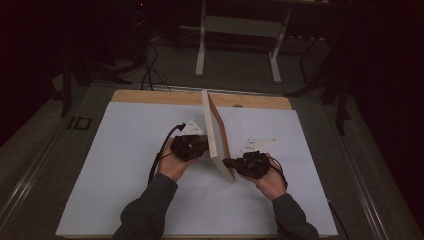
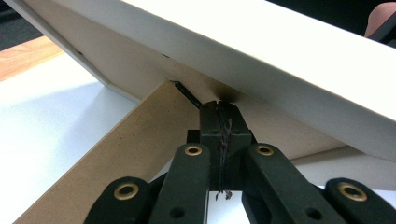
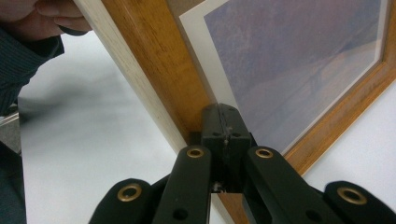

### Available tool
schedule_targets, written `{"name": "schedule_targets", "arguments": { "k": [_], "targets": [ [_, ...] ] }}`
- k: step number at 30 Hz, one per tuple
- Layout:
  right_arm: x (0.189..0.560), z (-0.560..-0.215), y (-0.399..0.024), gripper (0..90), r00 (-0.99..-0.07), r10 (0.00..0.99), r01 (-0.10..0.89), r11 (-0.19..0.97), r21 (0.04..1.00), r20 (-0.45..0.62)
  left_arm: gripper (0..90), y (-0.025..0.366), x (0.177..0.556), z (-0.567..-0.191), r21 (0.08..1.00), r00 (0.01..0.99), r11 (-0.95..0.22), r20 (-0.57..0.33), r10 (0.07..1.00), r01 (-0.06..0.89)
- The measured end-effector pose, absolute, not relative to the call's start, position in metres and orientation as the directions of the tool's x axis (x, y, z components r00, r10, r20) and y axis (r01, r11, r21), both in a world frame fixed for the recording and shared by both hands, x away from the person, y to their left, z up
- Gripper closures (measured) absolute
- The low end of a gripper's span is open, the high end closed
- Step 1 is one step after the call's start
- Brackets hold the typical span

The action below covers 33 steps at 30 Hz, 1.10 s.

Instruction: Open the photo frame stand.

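Observation:
A wooden picture frame (image 1: 218, 131) stands on edge on the white sheet, running from the far middle toward me. My left gripper (image 1: 205, 145) is on its left, at the back side. In the left gripper view its jaws (image 2: 223, 110) are shut, tips touching the frame's back (image 2: 285, 60) where the brown easel stand (image 2: 135, 140) joins it. My right gripper (image 1: 228, 162) is at the frame's near corner on the picture side. Its shut jaws (image 3: 225, 115) rest against the wooden moulding (image 3: 154, 60) beside the bluish picture (image 3: 299, 56). Nothing is gripped between either pair.
A white sheet (image 1: 125, 165) covers the wooden table (image 1: 150, 96). Beyond the far edge, on the dark floor, are a white table stand (image 1: 201, 50) and cables (image 1: 149, 70). A hand and sleeve (image 3: 32, 32) show at the top left of the right gripper view.

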State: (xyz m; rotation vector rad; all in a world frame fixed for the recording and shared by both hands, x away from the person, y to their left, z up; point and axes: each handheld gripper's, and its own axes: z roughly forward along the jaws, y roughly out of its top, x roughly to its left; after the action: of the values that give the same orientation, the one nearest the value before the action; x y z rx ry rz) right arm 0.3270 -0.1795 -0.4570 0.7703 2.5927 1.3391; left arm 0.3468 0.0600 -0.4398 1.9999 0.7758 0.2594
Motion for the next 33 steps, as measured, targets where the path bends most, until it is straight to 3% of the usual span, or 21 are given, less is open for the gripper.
{"name": "schedule_targets", "arguments": {
  "k": [33],
  "targets": [
    [0.332,-0.457,-0.146,90.0,-0.852,0.51,0.396,0.482,0.781,0.117,90.0,0.076,0.369,-0.448,0.828,0.779,-0.317,-0.21,0.59,0.463]
  ]
}}
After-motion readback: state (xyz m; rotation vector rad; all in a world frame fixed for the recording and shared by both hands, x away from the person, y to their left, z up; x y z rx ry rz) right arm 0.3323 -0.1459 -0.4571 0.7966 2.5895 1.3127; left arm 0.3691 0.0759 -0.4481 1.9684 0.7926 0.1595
